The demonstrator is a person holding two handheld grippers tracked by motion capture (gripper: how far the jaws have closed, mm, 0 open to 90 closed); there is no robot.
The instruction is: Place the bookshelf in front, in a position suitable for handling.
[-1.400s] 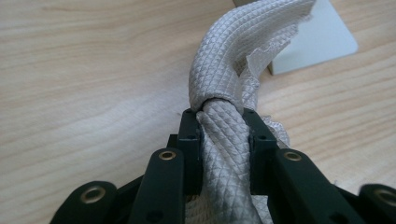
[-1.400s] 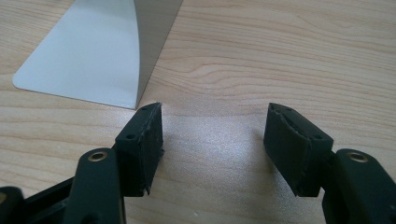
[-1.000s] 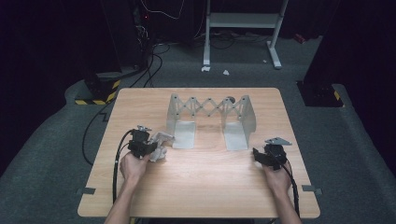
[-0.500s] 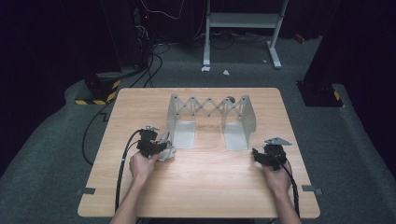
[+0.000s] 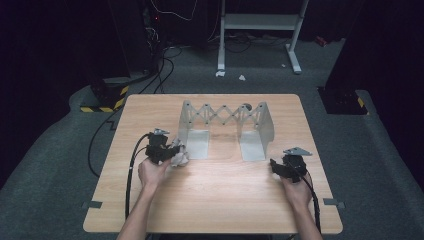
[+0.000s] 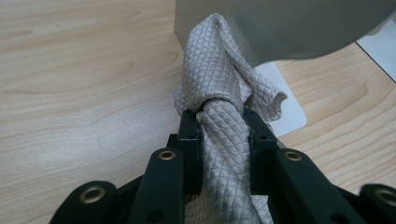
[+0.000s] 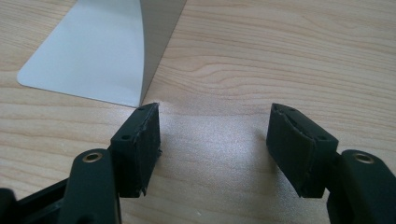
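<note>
Place: a dark lab or recording studio
Signs: wooden bench (image 5: 215, 200) on grey carpet (image 5: 60, 165); trailing cables (image 5: 165, 55); hazard-striped tape (image 5: 102, 107); metal stand (image 5: 260, 30)

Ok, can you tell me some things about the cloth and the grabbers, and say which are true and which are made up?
1. The left gripper pinches a grey quilted cloth. True.
2. The right gripper holds a cloth too. False: its jaws are open with nothing between them.
3. The cloth is beside the left end of the metal rack. True.
4. The rack stands on the floor. False: it stands on the wooden table.
5. Both grippers are over the table. True.
</note>
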